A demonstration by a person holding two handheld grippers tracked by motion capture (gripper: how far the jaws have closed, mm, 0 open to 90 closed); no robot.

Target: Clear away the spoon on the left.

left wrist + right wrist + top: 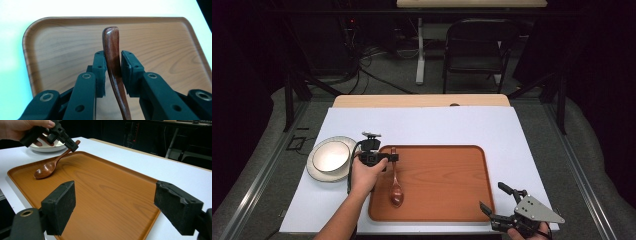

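Observation:
A dark wooden spoon lies in the brown wooden tray near its left side, bowl toward me. My left gripper is shut on the spoon's handle close to its far end; both pads press the handle. In the right gripper view the spoon slants, its bowl on the tray and its handle raised in the left gripper. My right gripper hovers open at the tray's near right corner, nothing between its pads.
A white bowl on a plate stands left of the tray on the white table cover. A folding chair and a table leg stand on the floor beyond the table's far edge.

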